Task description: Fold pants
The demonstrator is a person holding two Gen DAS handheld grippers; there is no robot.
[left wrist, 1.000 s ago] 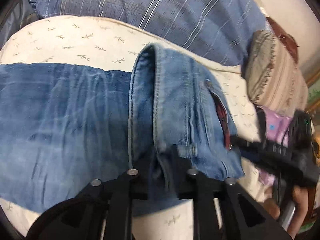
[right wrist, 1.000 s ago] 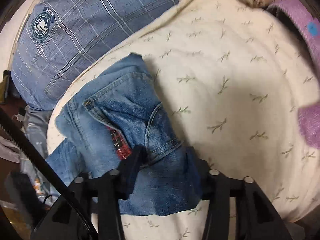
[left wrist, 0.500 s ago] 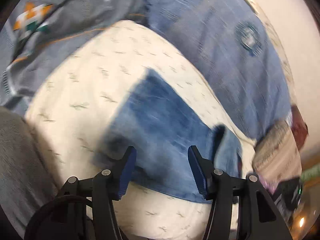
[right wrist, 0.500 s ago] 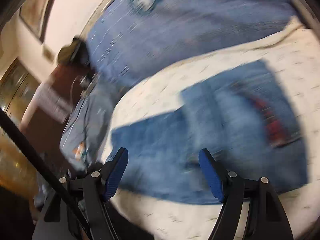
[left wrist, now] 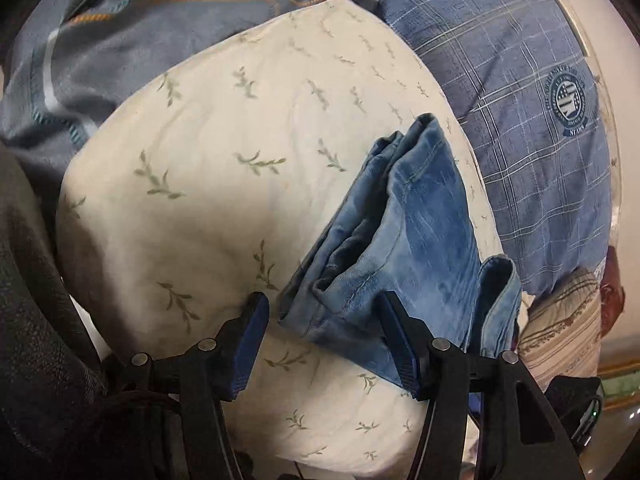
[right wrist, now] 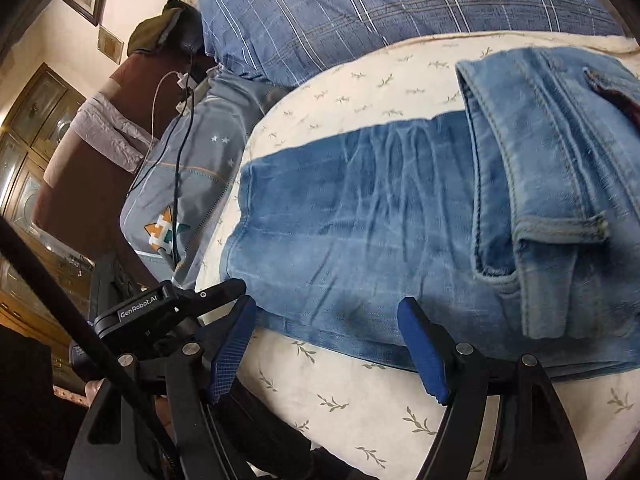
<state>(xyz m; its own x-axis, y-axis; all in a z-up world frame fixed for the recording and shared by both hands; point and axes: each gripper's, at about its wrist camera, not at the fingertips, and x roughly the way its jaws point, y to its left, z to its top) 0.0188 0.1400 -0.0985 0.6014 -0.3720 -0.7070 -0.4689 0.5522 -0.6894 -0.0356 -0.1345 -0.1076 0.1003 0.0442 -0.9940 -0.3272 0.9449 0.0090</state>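
Between the spread jaws of the left gripper [left wrist: 322, 336] lies the jeans [left wrist: 404, 248] hem corner. Both grippers' jaws are open, holding nothing; right gripper [right wrist: 326, 346] should pinch all layers at the near edge

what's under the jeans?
The jeans lie on a cream leaf-print cushion, which shows around them in both wrist views. The folded waist part lies on top of the legs. Anything beneath the denim is hidden.

Faded blue denim pants [right wrist: 380, 216]: lighter whisker streaks, pale stitching. Cream pillow [left wrist: 224, 168]: green leaf-sprig print. Blue plaid cushion [left wrist: 532, 112]: thin white lines, round navy-and-white crest. Grey-blue fabric [left wrist: 132, 32]: orange and teal stripes. Black hand-held gripper [right wrist: 324, 354]: blue pads.
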